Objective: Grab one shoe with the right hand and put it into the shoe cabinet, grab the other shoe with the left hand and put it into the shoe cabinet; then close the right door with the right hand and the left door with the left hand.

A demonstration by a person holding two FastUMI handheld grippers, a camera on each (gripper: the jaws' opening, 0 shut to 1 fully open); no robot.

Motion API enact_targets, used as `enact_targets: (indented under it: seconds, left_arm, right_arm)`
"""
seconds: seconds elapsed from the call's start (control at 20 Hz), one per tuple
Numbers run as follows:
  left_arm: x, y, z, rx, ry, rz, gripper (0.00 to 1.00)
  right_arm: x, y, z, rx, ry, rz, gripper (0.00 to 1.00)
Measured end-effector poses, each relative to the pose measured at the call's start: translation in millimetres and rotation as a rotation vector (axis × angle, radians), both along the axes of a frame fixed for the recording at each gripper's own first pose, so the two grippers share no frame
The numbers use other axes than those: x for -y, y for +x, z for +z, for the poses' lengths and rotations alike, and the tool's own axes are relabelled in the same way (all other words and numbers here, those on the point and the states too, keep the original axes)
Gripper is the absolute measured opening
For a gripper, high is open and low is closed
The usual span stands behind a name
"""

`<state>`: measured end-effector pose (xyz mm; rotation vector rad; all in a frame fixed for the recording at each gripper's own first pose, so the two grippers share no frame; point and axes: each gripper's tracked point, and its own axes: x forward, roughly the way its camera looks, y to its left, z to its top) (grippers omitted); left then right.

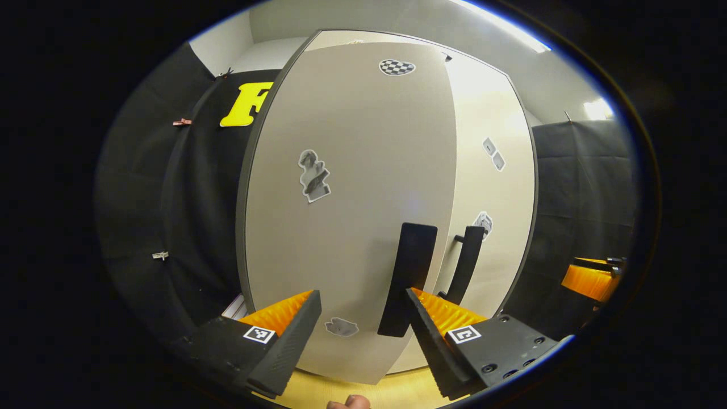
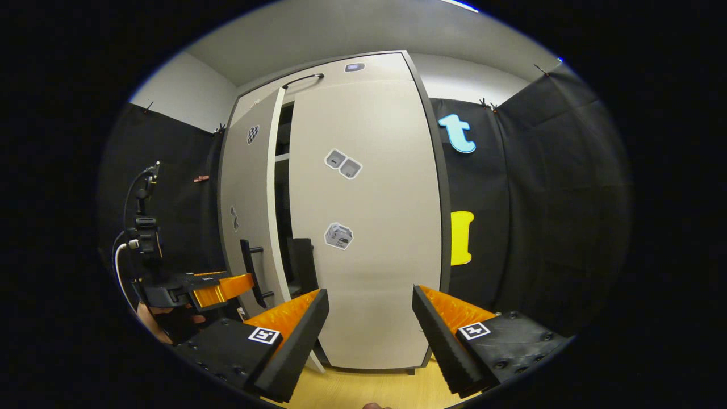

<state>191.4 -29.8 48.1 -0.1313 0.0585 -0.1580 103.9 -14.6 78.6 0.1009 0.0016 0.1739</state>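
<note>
The booth is enclosed by black cloth (image 2: 522,187) pinned up with small clips (image 1: 182,122), above which pale grey walls (image 2: 182,94) and a ceiling (image 1: 500,28) lit by a bright strip light (image 1: 505,25) are seen, while a light wooden floor (image 2: 369,389) is laid below.

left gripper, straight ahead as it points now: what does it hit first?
Probably the left door panel of the shoe cabinet. The left gripper is open, with bare door face between its fingers; the door's handle sits just right of that line. Depth is unclear.
</note>
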Motion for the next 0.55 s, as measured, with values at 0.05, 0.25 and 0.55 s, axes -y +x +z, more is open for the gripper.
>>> enact_targets:
  seconds: [0.05,0.25,0.55]
  left_arm:
    - [0.3,2.2,-0.7,0.003,0.004,-0.001,0.94]
    - [2.2,5.1,-0.6,0.005,0.009,0.001,0.94]
    - [-1.1,-9.3,10.6,0.026,0.018,0.015,0.94]
  right_arm:
    - [-1.1,0.9,-0.6,-0.001,0.0,0.003,0.98]
    - [-7.3,-0.4,-2.5,-0.006,-0.013,0.023,0.98]
    - [-7.0,-5.3,5.3,0.023,-0.025,-0.005,0.98]
